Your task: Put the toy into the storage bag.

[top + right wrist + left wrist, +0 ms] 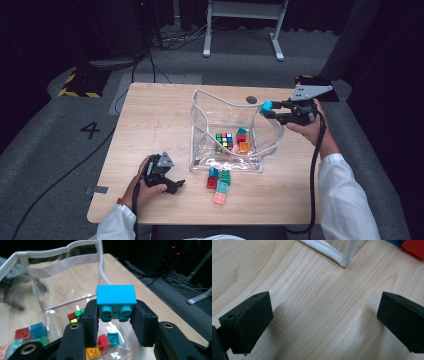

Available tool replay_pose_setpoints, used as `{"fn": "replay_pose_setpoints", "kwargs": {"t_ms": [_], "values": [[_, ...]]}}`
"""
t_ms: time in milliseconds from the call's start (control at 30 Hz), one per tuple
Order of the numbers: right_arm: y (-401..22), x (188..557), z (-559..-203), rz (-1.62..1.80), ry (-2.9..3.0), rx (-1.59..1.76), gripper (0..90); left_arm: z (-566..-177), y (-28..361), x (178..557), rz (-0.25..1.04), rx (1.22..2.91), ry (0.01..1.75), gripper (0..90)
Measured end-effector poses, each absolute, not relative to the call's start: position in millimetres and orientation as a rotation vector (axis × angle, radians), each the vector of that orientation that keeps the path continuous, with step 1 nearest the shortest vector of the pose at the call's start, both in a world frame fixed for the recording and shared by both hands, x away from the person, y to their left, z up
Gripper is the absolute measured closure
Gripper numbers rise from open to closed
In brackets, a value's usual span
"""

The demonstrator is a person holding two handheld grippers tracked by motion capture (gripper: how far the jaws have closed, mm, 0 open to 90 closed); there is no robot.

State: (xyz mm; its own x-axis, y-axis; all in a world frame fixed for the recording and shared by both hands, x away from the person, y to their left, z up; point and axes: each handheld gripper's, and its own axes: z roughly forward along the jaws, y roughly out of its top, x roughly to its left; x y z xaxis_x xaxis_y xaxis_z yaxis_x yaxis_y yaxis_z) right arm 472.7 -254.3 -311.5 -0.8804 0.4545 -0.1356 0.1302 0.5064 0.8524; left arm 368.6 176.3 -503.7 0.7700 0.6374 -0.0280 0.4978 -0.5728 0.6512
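The right gripper [115,315] is clamping 1 light, rigid, slick teal brick [116,299] by its flat sides, while the left gripper [323,322] is resting open on the table [317,302].

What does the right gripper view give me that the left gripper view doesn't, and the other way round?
Right gripper view alone: the right gripper shut on a turquoise plastic building brick, held studs-down above the clear plastic pouch, with the multicoloured puzzle cube and small red, turquoise and orange bricks inside.

Left gripper view alone: the left gripper, jaws wide apart over bare wood, nothing between them.

Both: the light wooden table and the pouch's white-trimmed edge.
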Motion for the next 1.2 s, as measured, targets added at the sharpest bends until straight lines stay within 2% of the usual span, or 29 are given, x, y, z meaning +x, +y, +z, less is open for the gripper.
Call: {"fn": "replay_pose_setpoints", "kwargs": {"t_ms": [233, 667, 933, 1200], "values": [[-212.7, 477.2, -325.5, 1.153, 2.570, 0.365, 59.1, -503.8, 176.2, 368.5, 0.272, 2.300, 0.843, 0.4], [-162.4, 494.0, -339.2, 0.775, 2.783, 0.258, 59.0, -504.0, 175.9, 367.6, 0.270, 2.296, 0.853, 0.5], [-154.3, 500.2, -355.1, 0.557, 2.877, 0.282, 59.0, -504.0, 176.0, 367.6, 0.269, 2.297, 0.853, 0.5], [-171.7, 501.1, -361.4, 0.306, 2.904, 0.286, 59.0, -503.8, 176.1, 367.7, 0.273, 2.298, 0.854, 0.5]]}}
